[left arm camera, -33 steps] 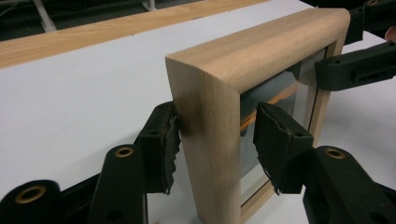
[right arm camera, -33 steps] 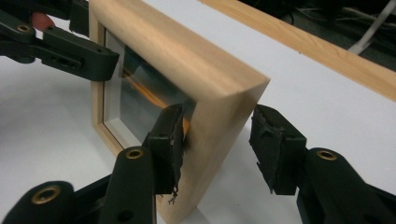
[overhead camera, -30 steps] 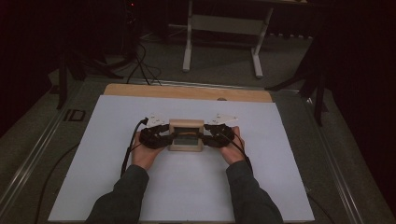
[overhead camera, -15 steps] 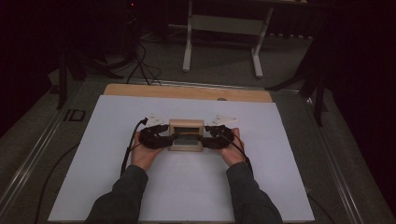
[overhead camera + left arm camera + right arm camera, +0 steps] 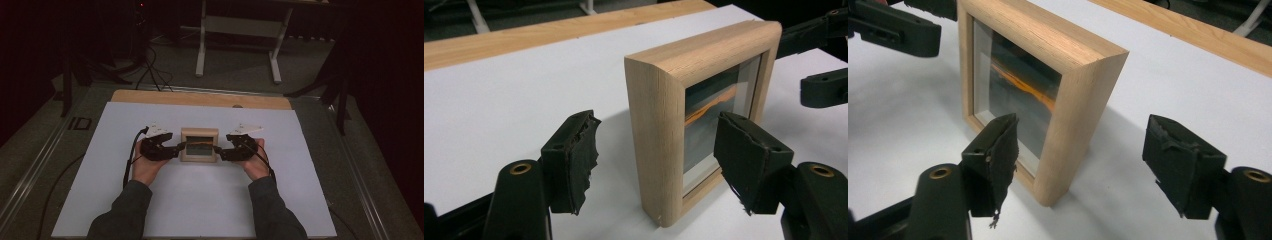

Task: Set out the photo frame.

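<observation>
Both grippers have just been opening. Left gripper [image 5: 179, 148] and right gripper [image 5: 218, 150] now have jaws apart, straddling the picture frame's [image 5: 199, 145] side edges, pads off the wood. Frame stands upright mid-bench [image 5: 300, 200], toward the far edge, so it looks released. Versus earlier: same spot, hands barely shifted.

I see a white sheet [image 5: 195, 200] covering the table, a wooden strip [image 5: 200, 99] along its far edge, and a white stand [image 5: 239, 27] on the floor beyond.
</observation>
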